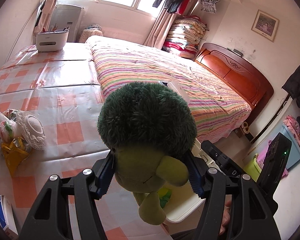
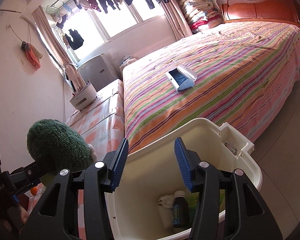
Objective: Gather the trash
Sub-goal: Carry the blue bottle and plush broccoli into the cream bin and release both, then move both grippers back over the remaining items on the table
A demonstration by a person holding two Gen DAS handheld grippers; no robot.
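Observation:
A plush broccoli toy [image 1: 148, 120], dark green on top with a light green stalk, fills the middle of the left wrist view. My left gripper [image 1: 150, 172] is shut on its stalk, both blue pads pressing into it. Under it shows part of a white bin [image 1: 184, 206]. In the right wrist view my right gripper [image 2: 151, 164] stands open over the white bin [image 2: 208, 138], nothing between its fingers. Inside the bin lie a dark bottle [image 2: 180, 208] and a crumpled white tissue [image 2: 166, 199]. The plush toy [image 2: 56, 144] hangs to the left of the bin.
A bed with a striped cover [image 1: 170, 76] lies ahead, with a white and blue pouch [image 2: 181, 78] on it. A table with a checked cloth [image 1: 50, 92] carries a white pen holder [image 1: 52, 40] and a heap of wrappers and bags [image 1: 16, 132].

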